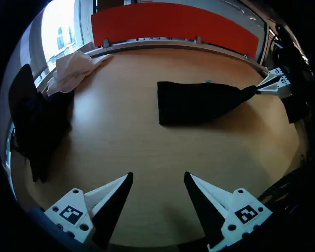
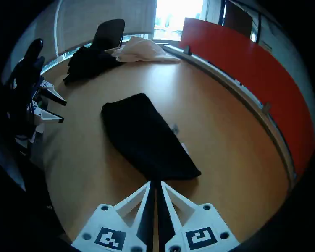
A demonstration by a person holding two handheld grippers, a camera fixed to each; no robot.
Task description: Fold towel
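Towel: a black fabric towel (image 2: 145, 134) lies as a long, narrow shape in the middle of a light wooden table (image 2: 224, 138).
Right gripper: the right gripper (image 2: 156, 184) has its fingers drawn almost together on the towel's near end, and the cloth bunches to a point between them.
Left gripper: the left gripper (image 1: 157, 174) has its fingers spread wide with nothing between them. It hovers over bare wood, well apart from the towel.
Risk, slipping: the hold looks like a small pinch of gathered cloth, so a quick pull could slide the end out of the fingers.
Risk, dragging: with only one end held and nothing pinning the far end, lifting or pulling would probably drag the whole towel along the table and skew it instead of folding it.
Risk, bunching: because the held end is gathered to a point, a fold made from here may come out uneven.
Left gripper view adds: it shows the towel from the side, wide at its free end and tapering into the pinch. It also takes in a crumpled white cloth (image 1: 73, 69) at the far edge.
Right gripper view adds: it looks along the towel's length, with the grip up close and the open left gripper off to one side.
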